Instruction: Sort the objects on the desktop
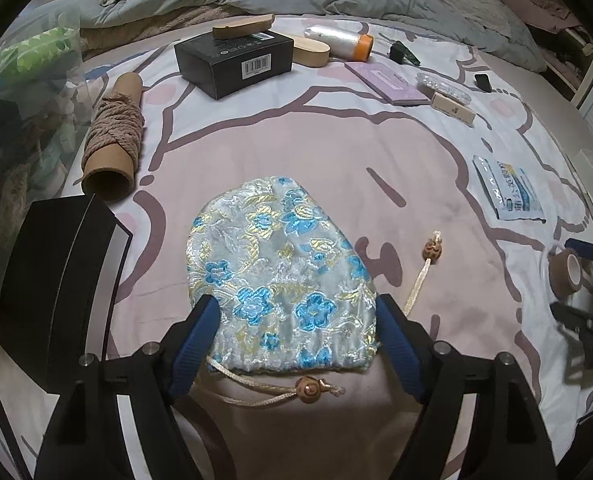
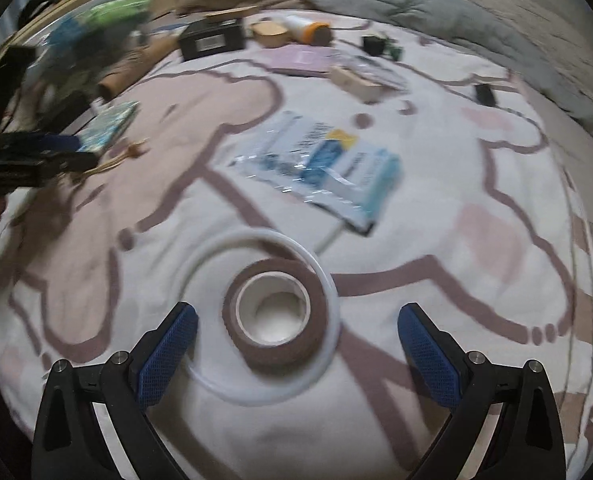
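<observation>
Brocade pouch (image 1: 280,276) lies between the spread left fingers (image 1: 200,332); blurred brown tape roll (image 2: 274,312) apparently sits between the open right fingers (image 2: 172,352).

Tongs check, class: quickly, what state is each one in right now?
Left tongs: open, fingers on either side of the floral pouch, not clamped.
Right tongs: open around the tape roll, holding nothing.

Blue-and-gold floral brocade drawstring pouch (image 1: 282,276) on pink-and-white cartoon bedspread (image 1: 296,148), between left gripper (image 1: 296,320) fingers. Rope-wound brown cardboard tube (image 1: 114,132) ahead-left; black barcode-labelled box (image 1: 234,60) farther ahead. Brown tape roll (image 2: 274,312) inside translucent white ring (image 2: 328,292), between right gripper (image 2: 296,346) fingers; blue-and-white printed plastic packet (image 2: 320,164) ahead.
</observation>
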